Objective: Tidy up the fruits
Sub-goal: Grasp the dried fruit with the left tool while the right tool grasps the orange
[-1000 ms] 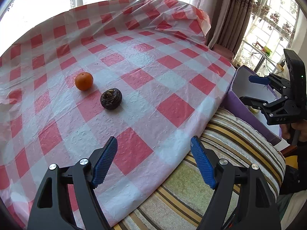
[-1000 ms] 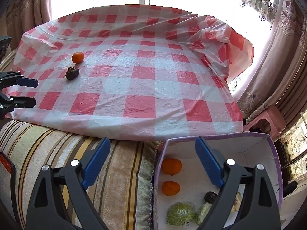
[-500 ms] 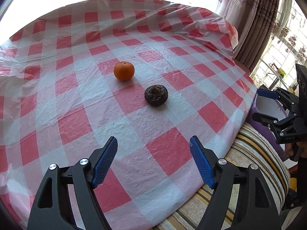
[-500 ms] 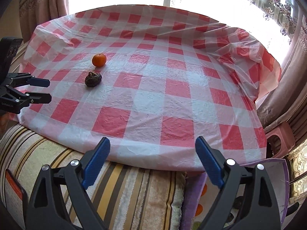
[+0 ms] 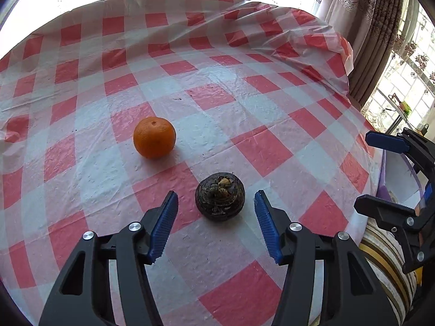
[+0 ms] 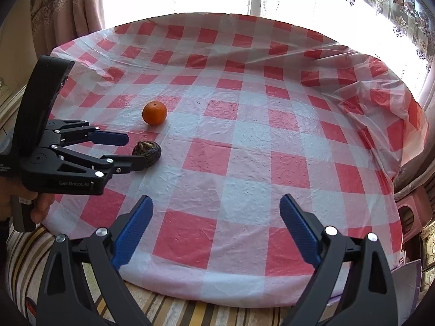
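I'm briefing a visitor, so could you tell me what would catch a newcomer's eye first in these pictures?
The red-and-white checked tablecloth fills both views. On it the orange sits alone, and nearer the camera the dark brown fruit lies between the blue pads of the left tongs, untouched. The right tongs hang open over the cloth's near edge.

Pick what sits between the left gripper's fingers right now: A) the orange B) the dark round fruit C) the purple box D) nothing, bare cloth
B: in the left wrist view the dark round fruit lies on the checked tablecloth between the blue pads of the left gripper, which have just been closing but do not yet touch it; the orange sits apart, farther out.
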`<action>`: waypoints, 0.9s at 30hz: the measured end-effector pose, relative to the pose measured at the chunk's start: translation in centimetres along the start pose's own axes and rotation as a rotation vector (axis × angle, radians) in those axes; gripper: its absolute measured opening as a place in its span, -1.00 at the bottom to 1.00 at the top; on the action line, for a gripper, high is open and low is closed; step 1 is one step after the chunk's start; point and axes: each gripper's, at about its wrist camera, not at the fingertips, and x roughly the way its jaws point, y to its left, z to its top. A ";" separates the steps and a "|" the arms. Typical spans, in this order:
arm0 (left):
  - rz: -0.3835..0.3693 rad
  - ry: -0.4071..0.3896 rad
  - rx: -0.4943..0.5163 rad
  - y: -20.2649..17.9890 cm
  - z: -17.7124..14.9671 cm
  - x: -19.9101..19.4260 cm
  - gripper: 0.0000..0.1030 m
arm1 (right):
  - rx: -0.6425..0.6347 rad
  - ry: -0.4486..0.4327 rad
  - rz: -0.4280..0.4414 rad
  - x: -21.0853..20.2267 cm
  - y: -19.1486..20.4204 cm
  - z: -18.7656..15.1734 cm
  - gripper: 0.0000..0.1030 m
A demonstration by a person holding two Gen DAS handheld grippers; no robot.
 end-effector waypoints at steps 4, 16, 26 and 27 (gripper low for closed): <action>0.013 0.012 0.039 -0.4 0.0 1.1 -0.21 | 0.009 -0.008 0.001 1.1 0.1 1.4 0.84; 0.151 -0.058 -0.124 4.3 -2.5 -2.2 -0.26 | -0.014 -0.018 0.032 6.6 4.3 6.5 0.84; 0.261 -0.116 -0.212 6.7 -4.8 -4.7 -0.26 | -0.058 -0.007 0.054 11.3 8.8 9.5 0.83; 0.262 -0.118 -0.213 6.6 -5.0 -4.8 -0.26 | -0.061 -0.009 0.051 11.5 9.1 9.6 0.81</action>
